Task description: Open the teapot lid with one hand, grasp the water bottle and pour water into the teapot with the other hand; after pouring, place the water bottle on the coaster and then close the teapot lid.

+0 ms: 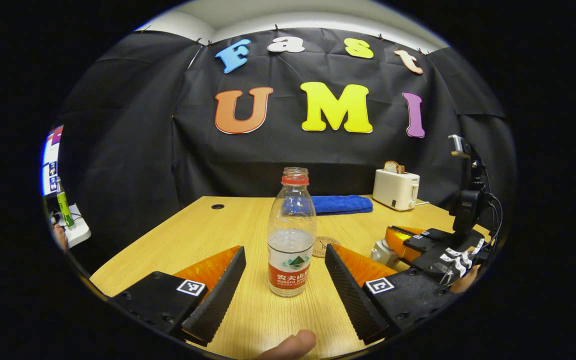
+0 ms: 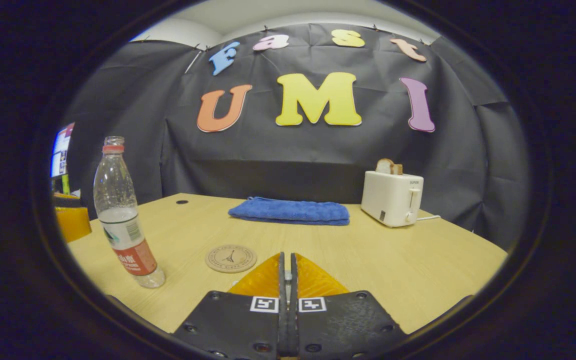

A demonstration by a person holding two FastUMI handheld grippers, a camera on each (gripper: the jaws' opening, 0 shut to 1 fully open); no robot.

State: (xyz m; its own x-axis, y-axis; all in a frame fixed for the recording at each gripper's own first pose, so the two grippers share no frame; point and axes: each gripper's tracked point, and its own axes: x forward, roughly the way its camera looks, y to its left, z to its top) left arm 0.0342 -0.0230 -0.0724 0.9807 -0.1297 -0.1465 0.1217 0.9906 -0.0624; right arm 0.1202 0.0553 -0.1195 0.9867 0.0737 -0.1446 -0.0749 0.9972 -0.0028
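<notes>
Left gripper view: our left hand-held gripper [image 1: 284, 280] is spread wide with the bottle [image 1: 291, 235] standing uncapped right between the fingers, not touched yet, so we reckon it's lined up for the grab. The coaster [image 1: 326, 246] sits just behind the bottle, handy for setting it down later. Right of the bottle, the right hand-held gripper [image 1: 393, 245] hovers by something pale, maybe the teapot, can't tell.

Right gripper view: our right hand-held gripper [image 2: 287, 265] is pressed together; whether it's pinching the lid we can't tell. The bottle [image 2: 124, 220] stands on the surface [image 2: 393, 260], left of the coaster [image 2: 231, 258].
</notes>
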